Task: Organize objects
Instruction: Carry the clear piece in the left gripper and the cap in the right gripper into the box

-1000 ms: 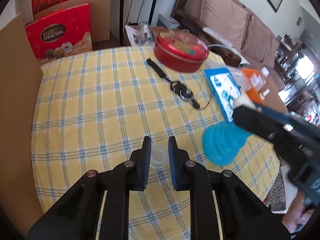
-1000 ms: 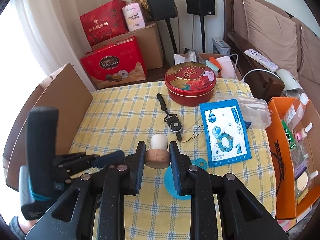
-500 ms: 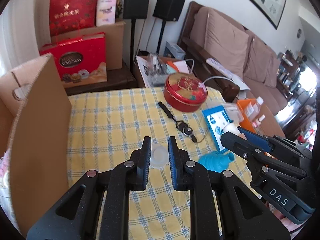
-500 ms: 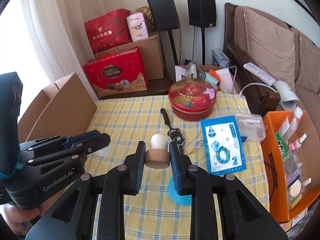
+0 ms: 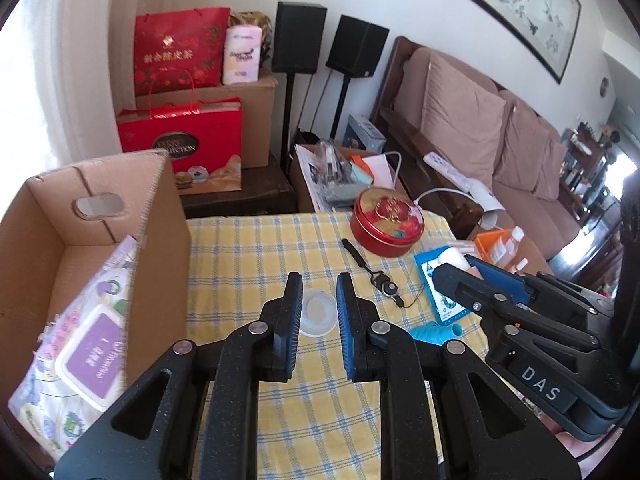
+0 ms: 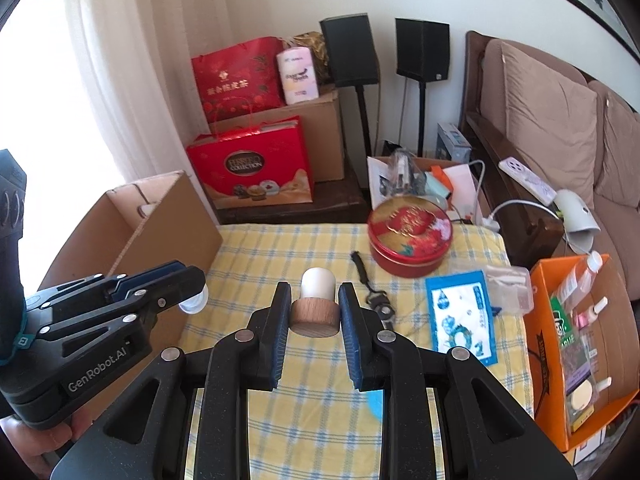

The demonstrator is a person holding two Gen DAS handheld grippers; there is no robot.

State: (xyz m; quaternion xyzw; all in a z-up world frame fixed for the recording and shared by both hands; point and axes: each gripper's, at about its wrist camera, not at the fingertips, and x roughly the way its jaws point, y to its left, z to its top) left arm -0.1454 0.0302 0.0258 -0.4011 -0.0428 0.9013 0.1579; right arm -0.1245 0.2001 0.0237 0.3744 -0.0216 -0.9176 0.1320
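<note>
Left gripper, in the left wrist view, is closed on a small clear plastic cup; both pads press on its sides and the cup is in the air above the yellow checked tablecloth. I judge that this cup is very light and thin, so it can bend or slip out if the squeeze is not even; holding it across the wall, as now, looks correct. To the left of the cup stands an open cardboard box with a packet of wipes inside, and I think the cup goes there. To the right of the cup, near it, the right gripper comes in with its own load, and farther behind are a black lanyard and a red round tin. In the right wrist view, the right gripper is closed on a stopper with a wooden base and a white top; the pads hold the wooden part, and the white top points away from the camera. This piece looks stiff and a little heavier, not fragile, and the wood gives good friction. Left of the stopper, the left gripper carries the clear cup just beside the cardboard box. Right of the stopper lie the lanyard, a blue packet and an orange box with small bottles.
</note>
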